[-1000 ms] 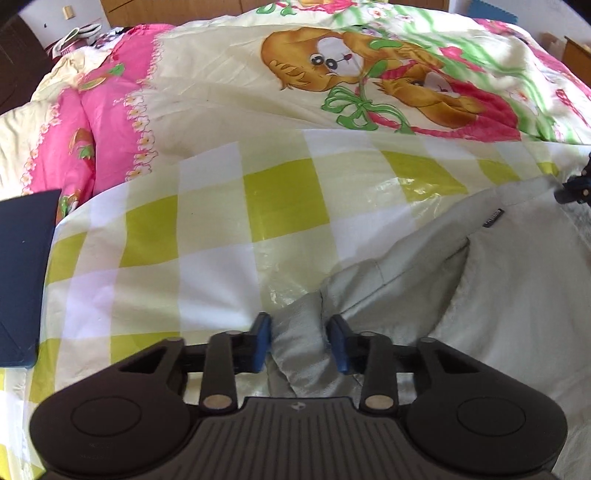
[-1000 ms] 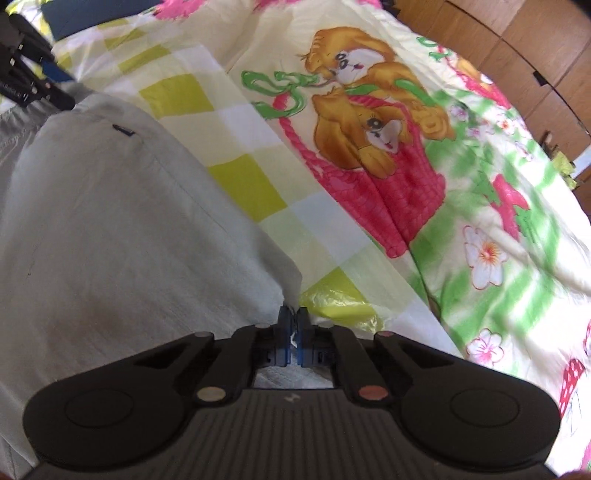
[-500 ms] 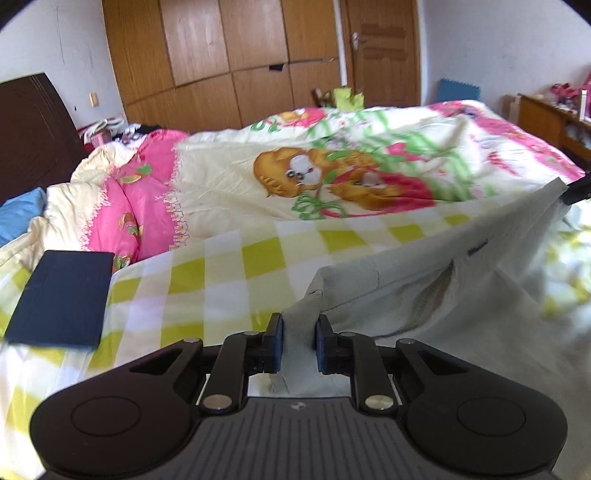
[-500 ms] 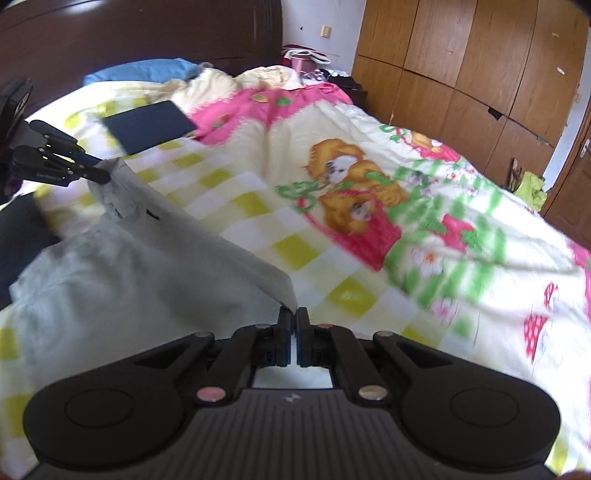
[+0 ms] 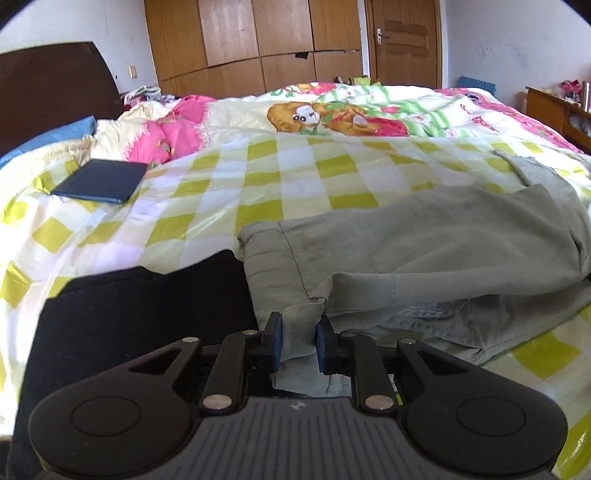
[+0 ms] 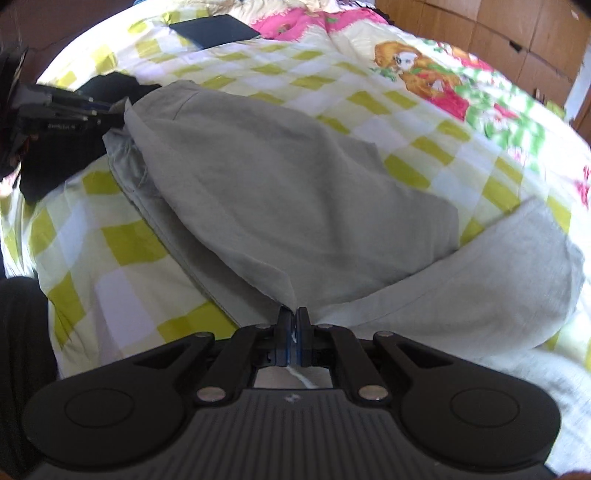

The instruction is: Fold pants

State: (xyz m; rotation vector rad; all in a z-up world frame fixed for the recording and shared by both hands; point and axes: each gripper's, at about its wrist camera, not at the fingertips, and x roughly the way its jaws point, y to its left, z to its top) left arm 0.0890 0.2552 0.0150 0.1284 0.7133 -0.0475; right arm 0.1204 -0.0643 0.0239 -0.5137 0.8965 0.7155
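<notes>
We grip the grey pants (image 5: 424, 236) at both ends: left gripper (image 5: 298, 341) pinches a bunched fabric corner, right gripper (image 6: 293, 334) clamps tight on a thin edge. Pants lie doubled over on the yellow-checked sheet (image 5: 207, 206), near side of the bed. Dark blue folded item (image 5: 101, 181) far left. No readable writing anywhere.

Grey pants (image 5: 424, 236), yellow-checked sheet (image 5: 258, 184)

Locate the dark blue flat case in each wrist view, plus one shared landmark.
Left wrist: dark blue flat case lies left of centre on the checked sheet, near the pink quilt.
Right wrist: top edge, left of centre.
Shared landmark: the bear print on the quilt.
</notes>
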